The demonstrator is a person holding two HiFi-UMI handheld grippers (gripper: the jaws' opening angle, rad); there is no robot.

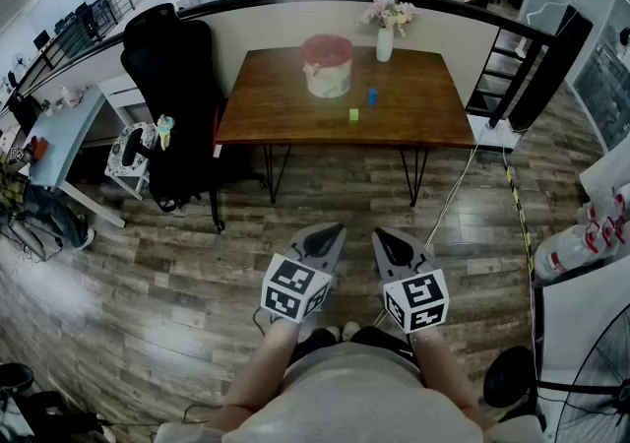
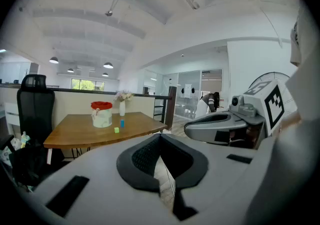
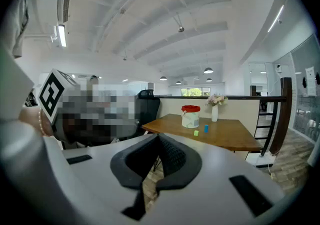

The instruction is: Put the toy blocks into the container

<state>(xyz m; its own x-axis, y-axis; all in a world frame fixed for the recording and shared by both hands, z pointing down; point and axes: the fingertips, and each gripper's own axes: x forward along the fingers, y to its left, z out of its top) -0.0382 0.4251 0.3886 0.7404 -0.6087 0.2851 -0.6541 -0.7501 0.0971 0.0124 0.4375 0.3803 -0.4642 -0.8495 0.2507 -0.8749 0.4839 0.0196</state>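
Approach phase, by my read: nothing has been picked up and both tools are well short of the work.

- Left hand-held gripper (image 1: 331,234): jaws together, nothing between them. Right hand-held gripper (image 1: 384,237): same, pinched closed and empty. Both are held low in front of the person, over the wood-plank floor (image 1: 197,264).
- Small green toy cube (image 1: 353,114) sits on the brown wooden table (image 1: 423,111) near its front edge. Taller blue toy block (image 1: 372,95) stands just behind and to the right of it, apart from it. Both are just in front of the white cylindrical container with a red top (image 1: 328,67), not touching it.
- Container contents can't be seen from this angle. Can't tell if the red top is a lid or an open red-lined mouth, so check that first on arrival.
- White vase of flowers (image 1: 385,42) stands near the back edge to the container's right. It looks tippy, so keep the right tool clear of it.

To do the next move well: walk in square to the table's front, then open the jaws before reaching. The green cube is nearest, so take it first. Come down from above so that the blue block isn't nudged.
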